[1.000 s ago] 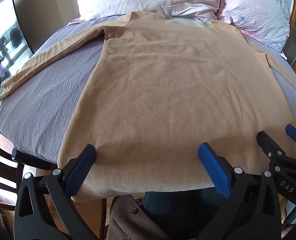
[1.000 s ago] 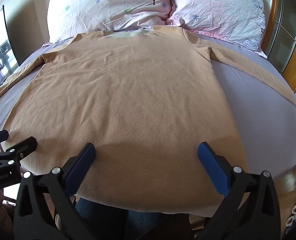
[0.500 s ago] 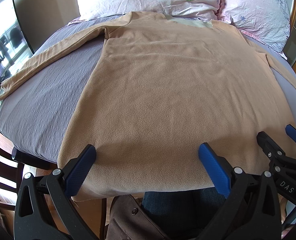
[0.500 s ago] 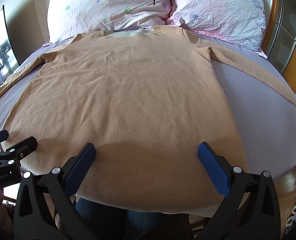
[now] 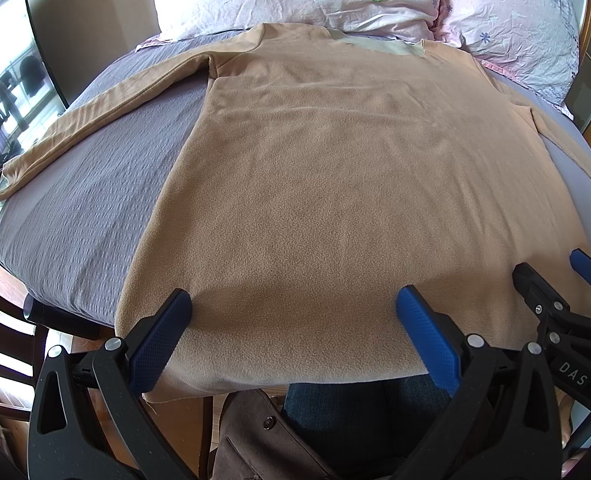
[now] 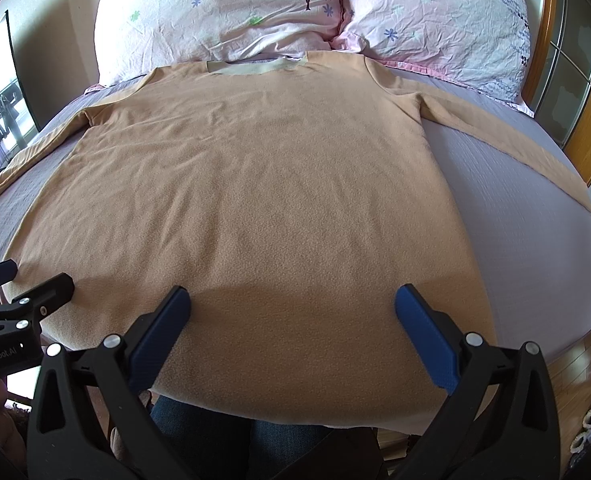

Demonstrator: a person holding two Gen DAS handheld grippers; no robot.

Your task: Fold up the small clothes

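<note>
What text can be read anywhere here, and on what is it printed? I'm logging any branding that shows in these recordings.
"DAS", white letters on the black body of the right gripper, seen at the edge of the left wrist view; any further letters are cut off.
"GenRobot.AI", white letters on the black body of the left gripper, seen in the right wrist view.
The tan long-sleeved fleece top and floral pink pillows carry no readable text.

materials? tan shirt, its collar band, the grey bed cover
Tan shirt: looks like fleece or brushed knit, matte with a fine nubby nap; exact fibre unclear.
Collar band: paler, smoother strip, probably a ribbed knit, though no ribs resolve.
Grey bed cover: woven fabric, matte, with a small repeating raised pattern, waffle or seersucker-like.
</note>
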